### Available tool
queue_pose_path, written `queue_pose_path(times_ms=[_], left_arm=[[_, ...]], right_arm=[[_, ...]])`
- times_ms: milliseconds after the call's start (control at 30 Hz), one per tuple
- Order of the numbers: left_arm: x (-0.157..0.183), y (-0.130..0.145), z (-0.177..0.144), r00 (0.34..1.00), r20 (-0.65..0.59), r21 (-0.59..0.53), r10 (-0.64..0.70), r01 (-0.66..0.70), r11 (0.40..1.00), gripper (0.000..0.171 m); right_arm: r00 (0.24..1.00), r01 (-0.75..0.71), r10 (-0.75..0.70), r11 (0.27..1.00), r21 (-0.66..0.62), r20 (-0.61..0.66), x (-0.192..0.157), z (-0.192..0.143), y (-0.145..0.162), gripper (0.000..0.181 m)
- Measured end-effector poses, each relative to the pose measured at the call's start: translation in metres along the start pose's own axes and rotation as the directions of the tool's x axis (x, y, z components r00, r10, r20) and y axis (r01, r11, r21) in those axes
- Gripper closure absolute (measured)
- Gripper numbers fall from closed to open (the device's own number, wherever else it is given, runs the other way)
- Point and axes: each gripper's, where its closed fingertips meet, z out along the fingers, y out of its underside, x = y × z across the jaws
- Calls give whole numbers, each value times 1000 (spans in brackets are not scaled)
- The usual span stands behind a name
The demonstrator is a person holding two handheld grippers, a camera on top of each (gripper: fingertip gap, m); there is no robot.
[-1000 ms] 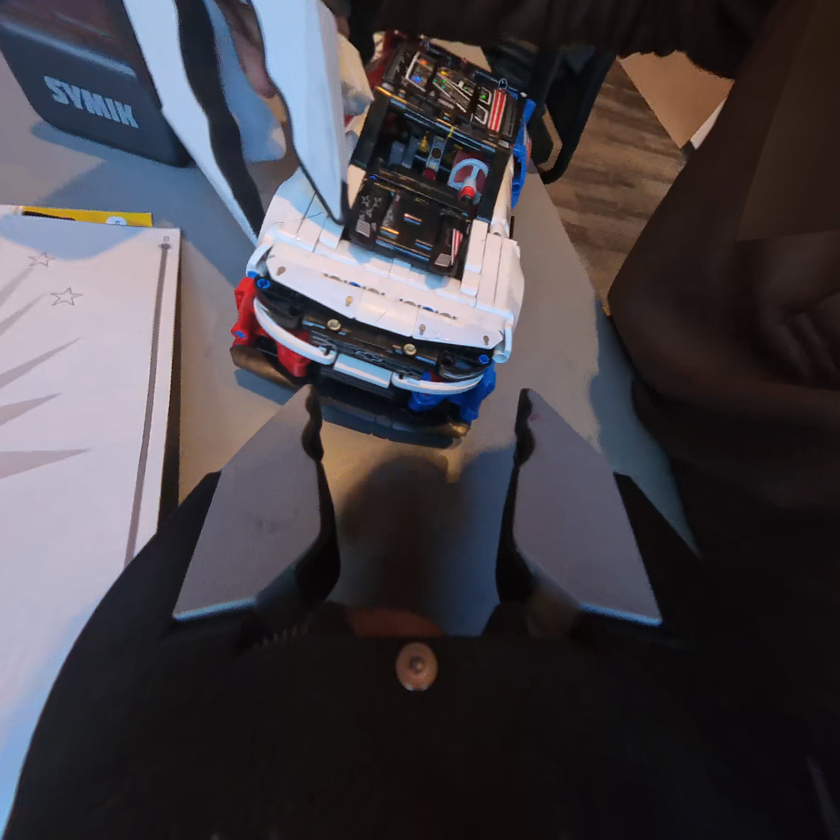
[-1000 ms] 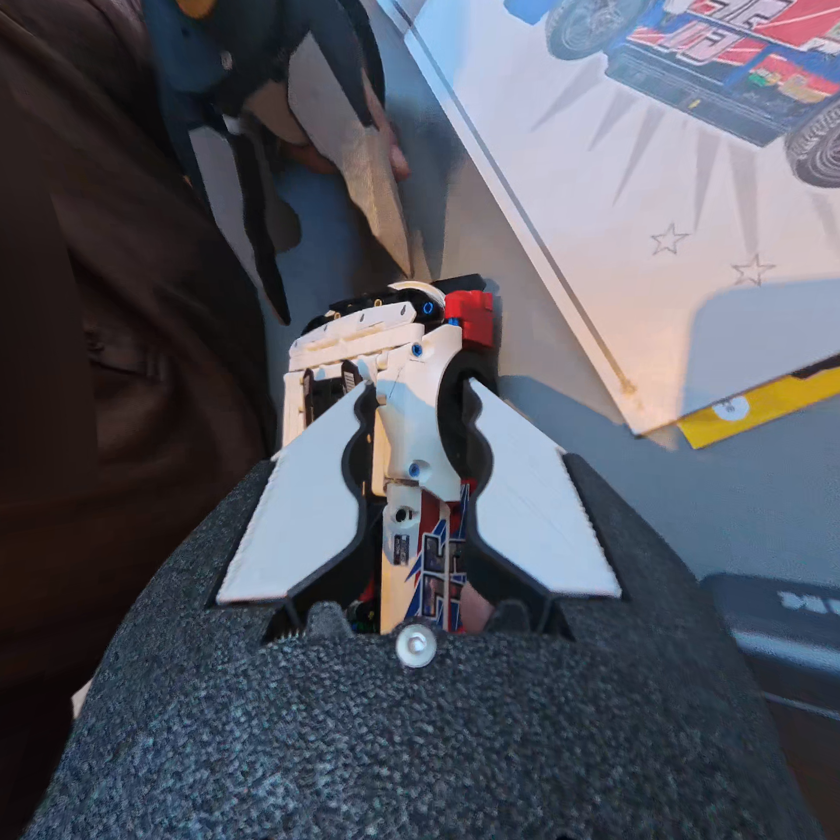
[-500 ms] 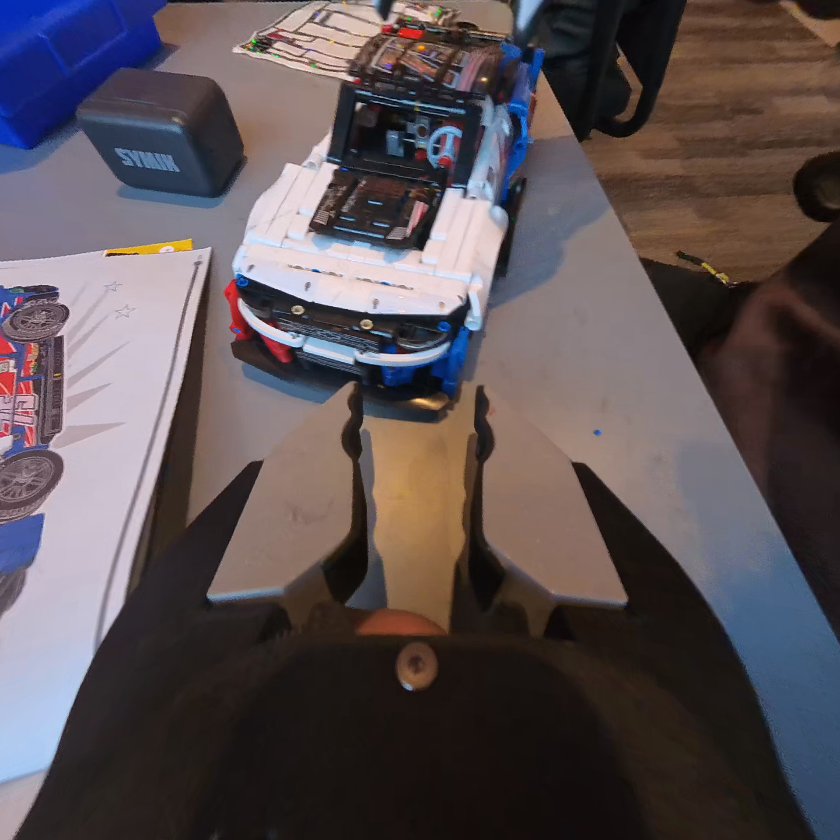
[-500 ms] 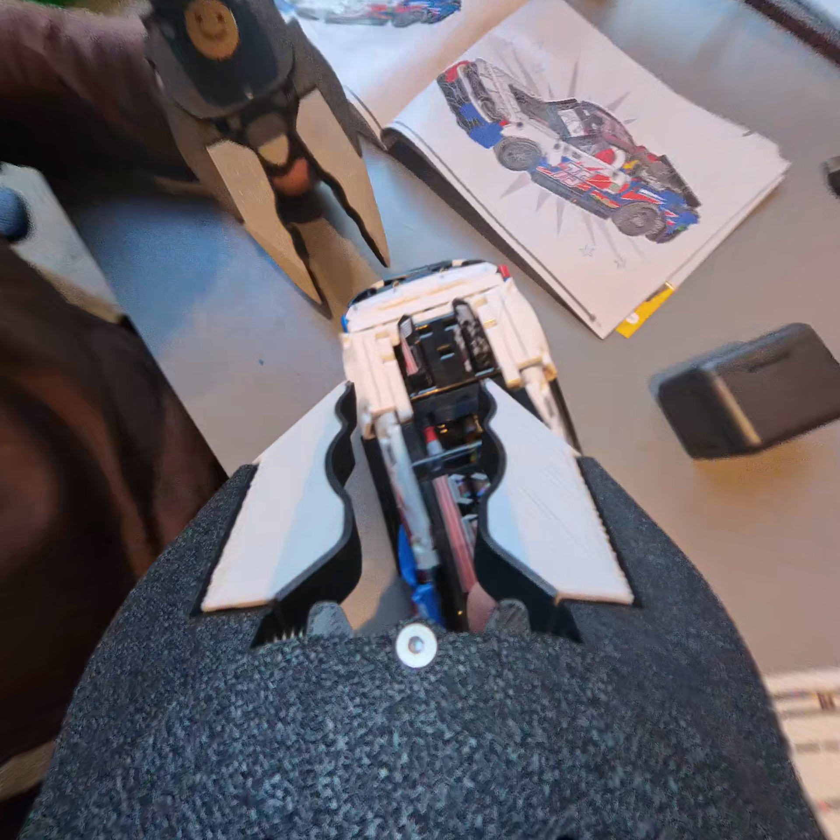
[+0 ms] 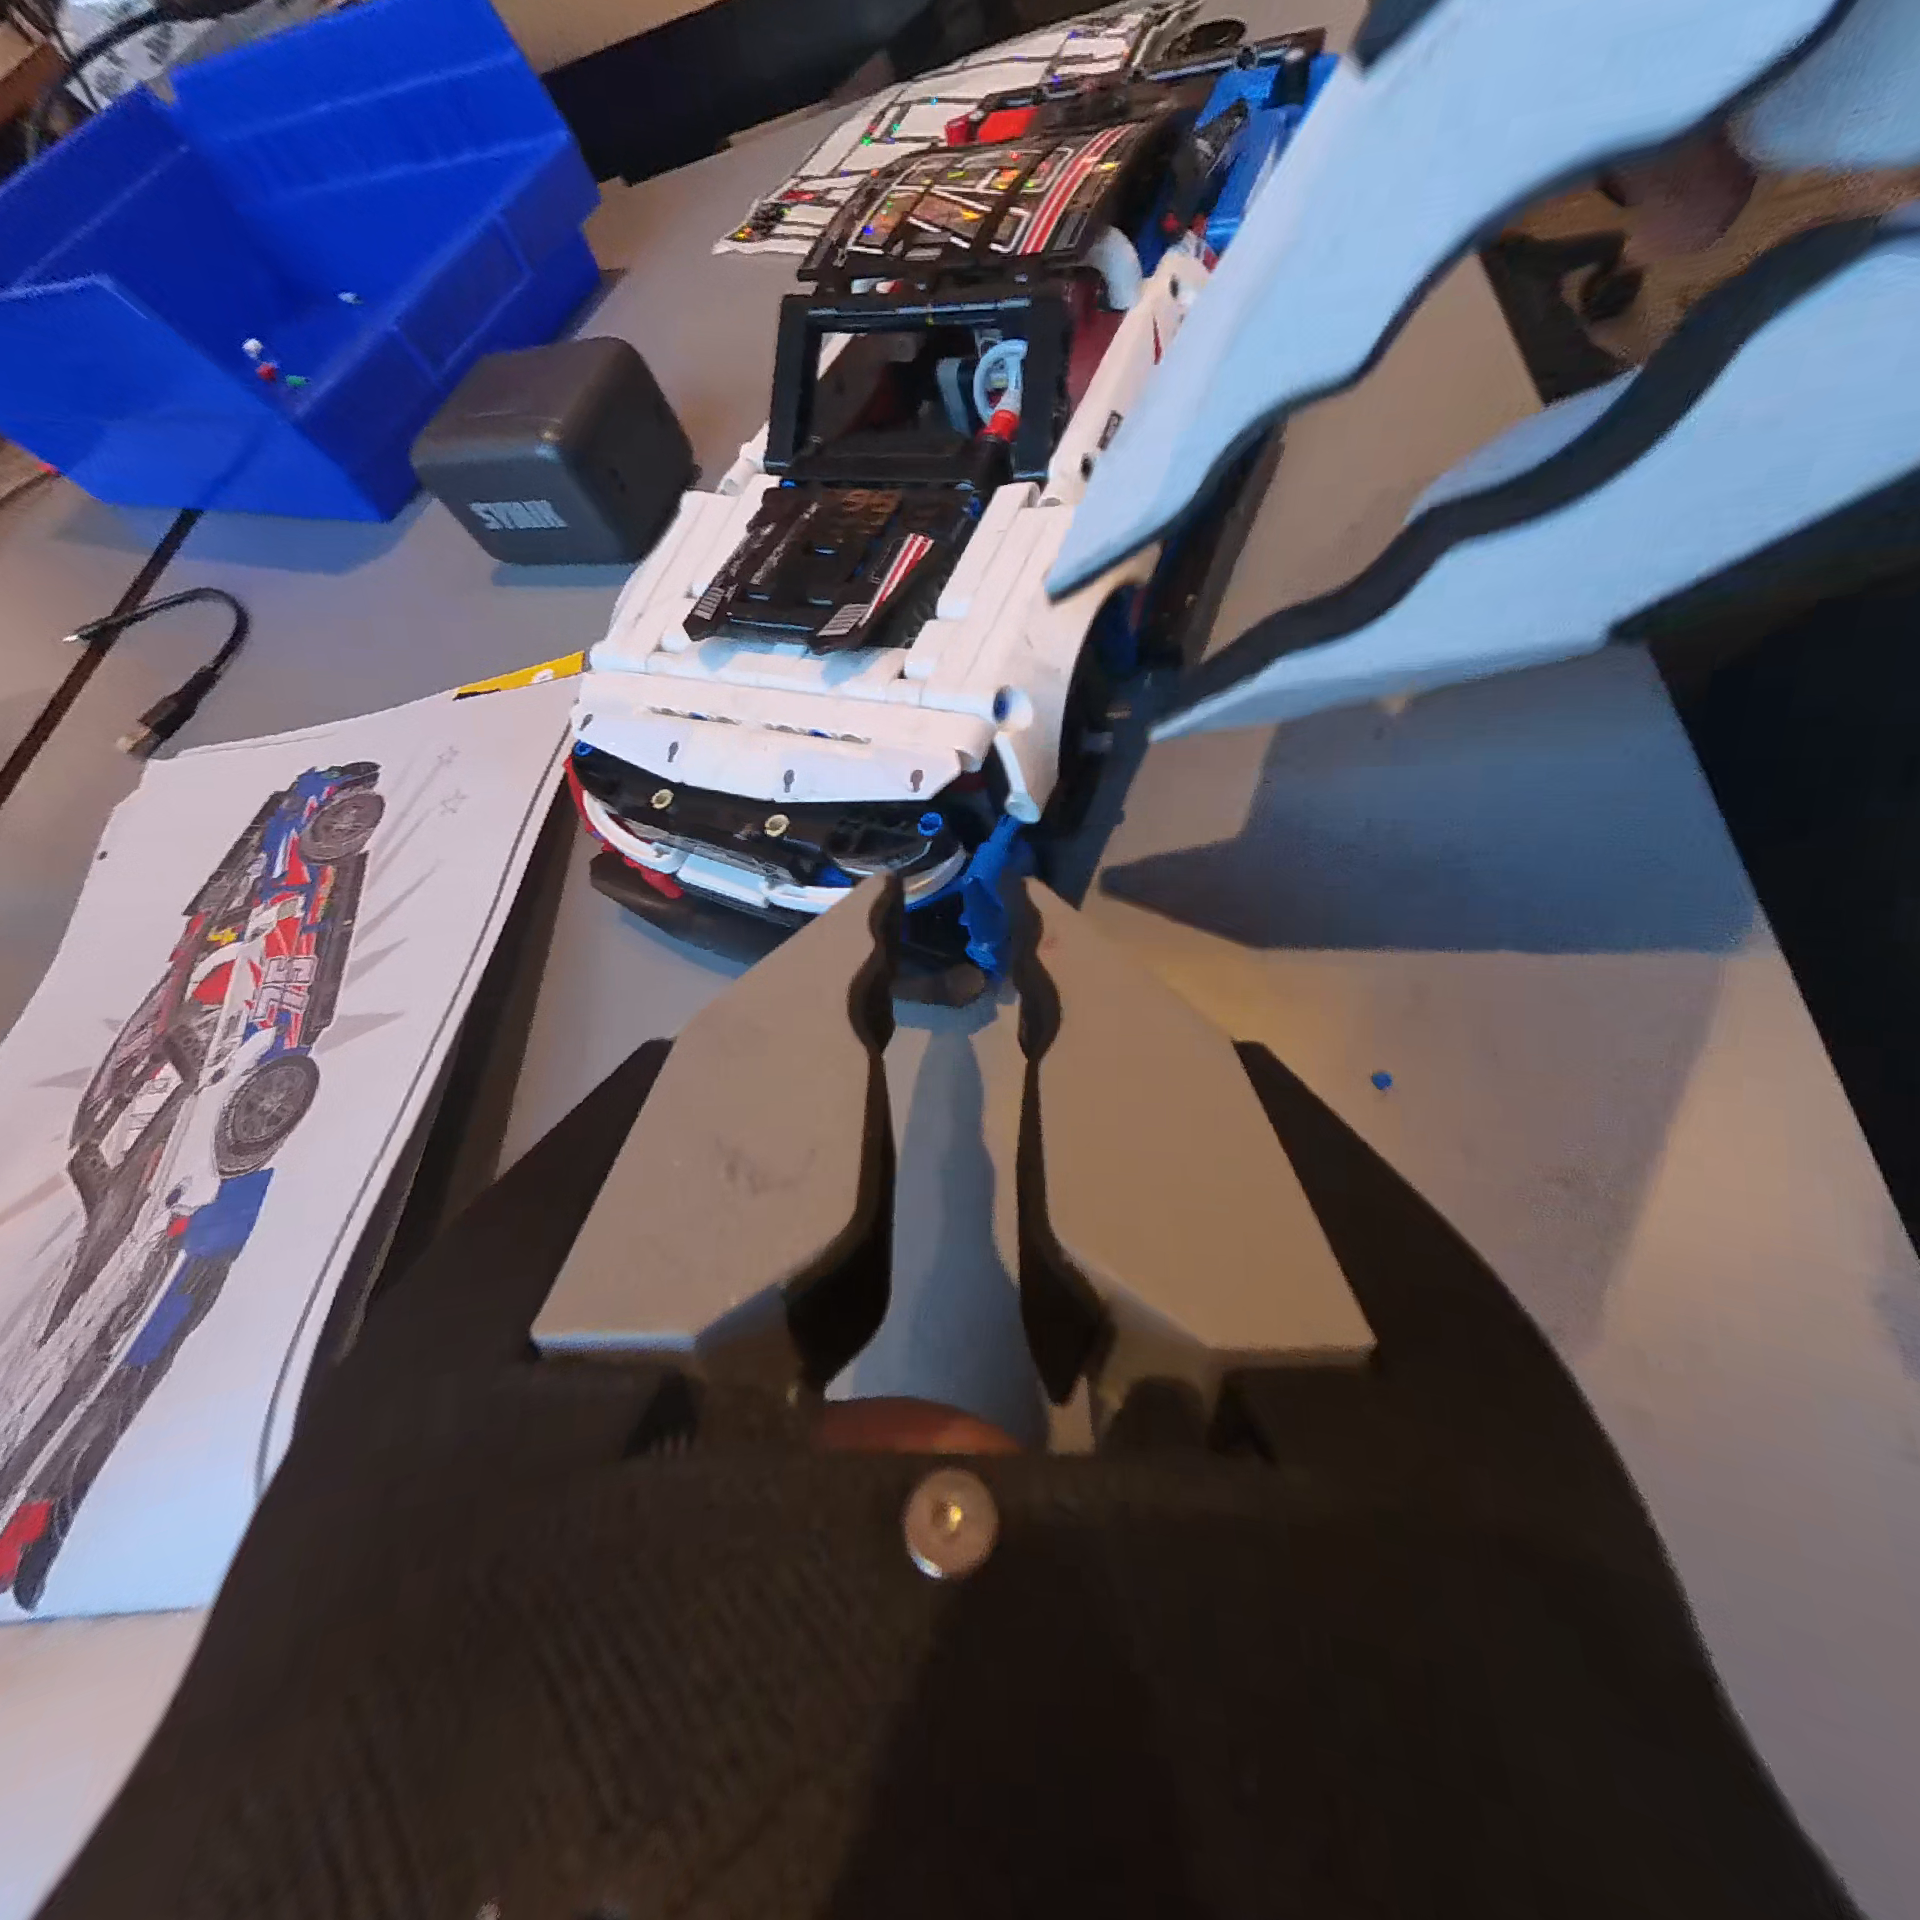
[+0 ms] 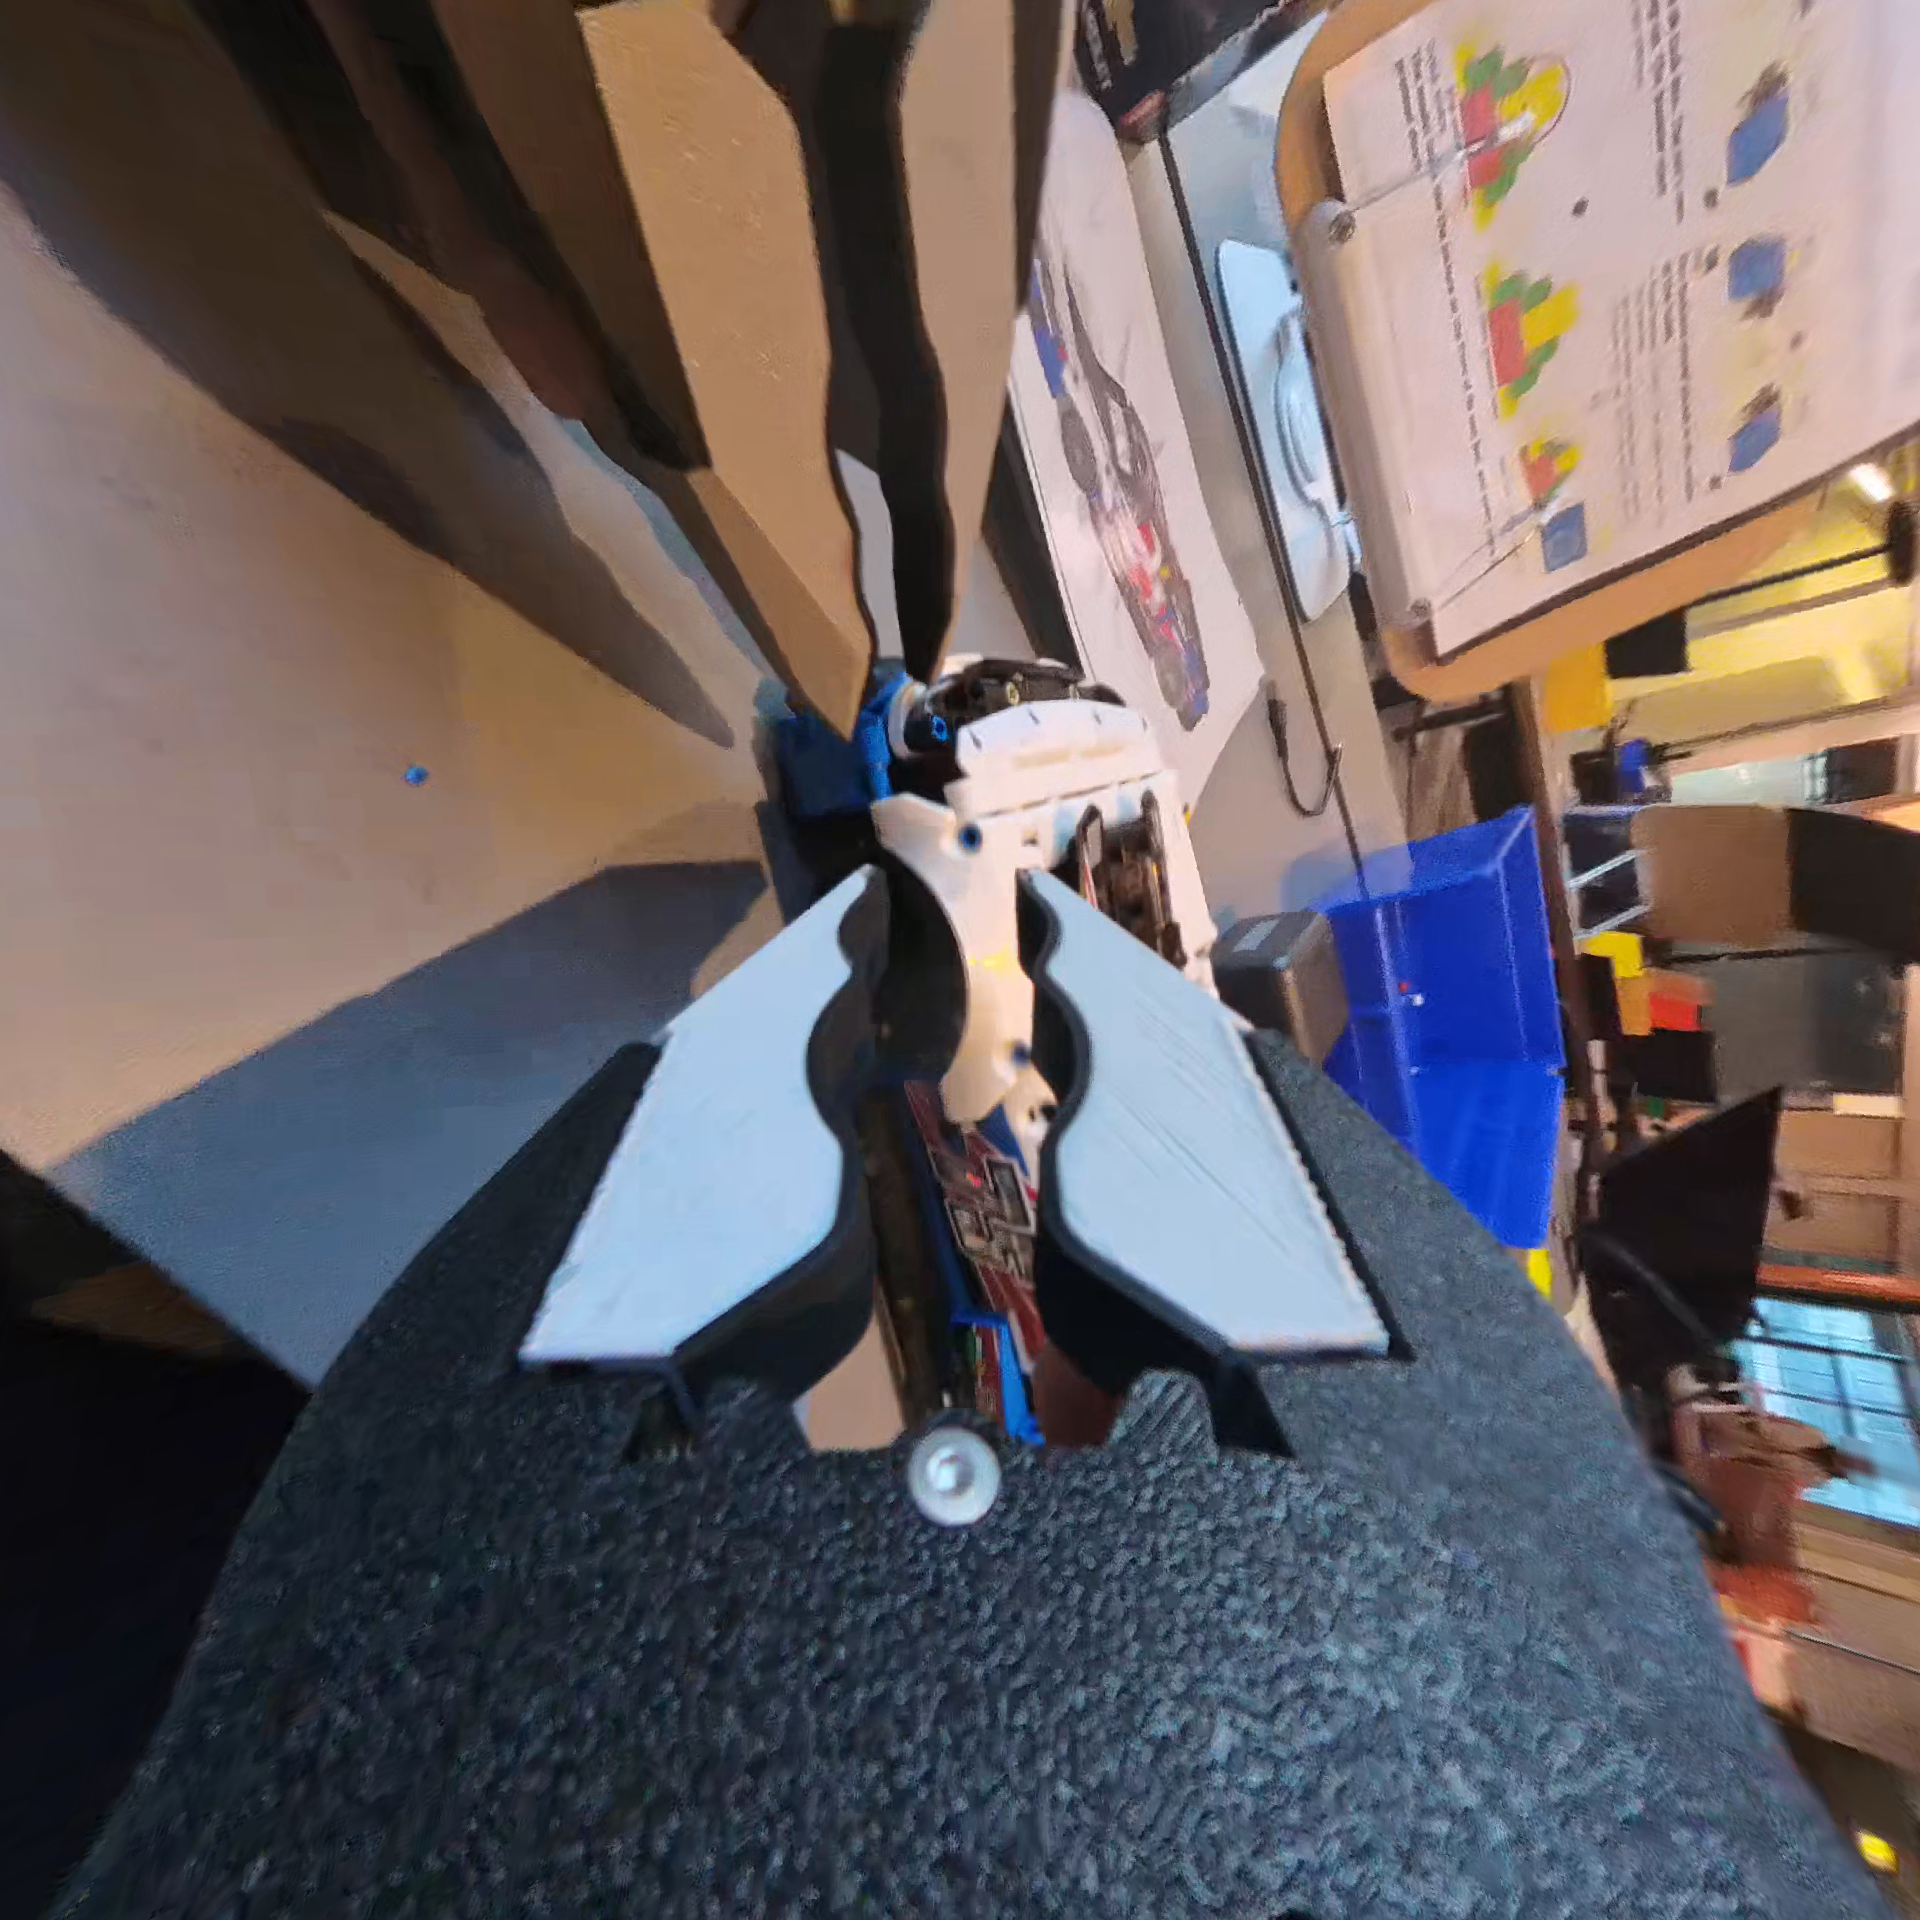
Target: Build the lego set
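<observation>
Our right tongs [image 6: 951, 904] clamp the lego car's [image 5: 862, 623] side near the tabletop's [image 5: 1455, 1039] right edge; left tongs [image 5: 956, 914], narrow and empty, should steady its blue front corner gently.

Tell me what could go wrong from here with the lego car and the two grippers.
1. The right gripper straddles only the car's side panel; lifting or twisting there might pop pieces loose.
2. The left gripper sits at the blue front corner piece; a push could snap it off.
3. The car stands near the table edge, so a shove might tip it over.
</observation>
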Motion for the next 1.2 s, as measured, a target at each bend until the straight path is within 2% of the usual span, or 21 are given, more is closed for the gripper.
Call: queue_pose_path(times_ms=[133, 267, 500, 833, 900, 1000, 1100, 1200], left_arm=[[3, 0, 3, 999, -37, -7, -31, 31, 999, 156], [5, 6, 6, 995, -73, -53, -68, 64, 997, 155], [13, 8, 7, 996, -87, -67, -5, -1, 998, 153], [7, 9, 16, 987, -108, -105, -118, 107, 989, 168], [11, 5, 16, 983, -143, -87, -112, 100, 991, 169], [7, 4, 19, 987, -125, -84, -100, 90, 992, 170], [8, 5, 16, 981, -150, -82, -125, 113, 990, 169], [8, 5, 16, 981, -152, -78, -117, 106, 991, 167]], right_arm=[[997, 75, -75, 997, -27, 17, -9, 18, -5, 156], [986, 159, -160, 986, -47, -34, -5, 23, 1, 168], [991, 127, -126, 992, 7, -46, -9, 24, 4, 173], [982, 175, -170, 983, 54, -79, -10, 27, 1, 175], [983, 181, -176, 980, 80, -59, -18, 30, -3, 181], [960, 259, -250, 964, 62, -124, -16, 34, 0, 181], [992, 123, -118, 987, 101, -52, -14, 16, 1, 181], [995, 72, -67, 995, 68, -72, -5, -4, 15, 165]])
